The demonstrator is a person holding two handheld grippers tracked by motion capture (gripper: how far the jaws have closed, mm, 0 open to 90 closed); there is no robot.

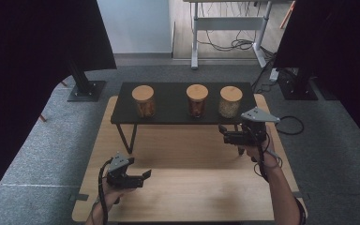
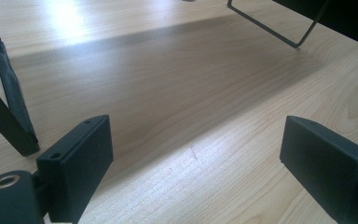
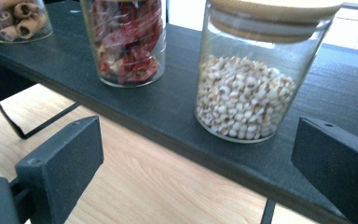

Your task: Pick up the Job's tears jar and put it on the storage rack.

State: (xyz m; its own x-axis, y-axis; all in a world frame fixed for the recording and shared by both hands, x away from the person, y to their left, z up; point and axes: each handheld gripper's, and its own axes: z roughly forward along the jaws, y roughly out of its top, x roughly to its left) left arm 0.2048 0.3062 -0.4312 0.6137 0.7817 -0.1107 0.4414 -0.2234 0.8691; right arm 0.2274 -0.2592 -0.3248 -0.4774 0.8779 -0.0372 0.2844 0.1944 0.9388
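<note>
Three glass jars with wooden lids stand in a row on a low black shelf [image 1: 168, 101]: brown rolls [image 1: 143, 102], red dried pieces [image 1: 197, 101], pale grains [image 1: 230, 102]. My right gripper [image 1: 222, 132] hovers just in front of the shelf's right end, open and empty. In the right gripper view its jaws [image 3: 196, 149] face the grain jar [image 3: 244, 93], which stands a little beyond them, with the red jar [image 3: 128, 42] and the roll jar [image 3: 21, 18] to its left. My left gripper [image 1: 145, 176] rests low over the near left of the wooden table [image 1: 192, 187], open, with bare wood between its jaws [image 2: 196, 156].
The shelf stands on thin wire legs [image 2: 279, 32] at the table's far side. A dark taped strut [image 2: 7, 93] rises at the left of the left gripper view. Grey carpet surrounds the table, with black stand bases [image 1: 86, 90] and a desk with cables [image 1: 229, 42] behind.
</note>
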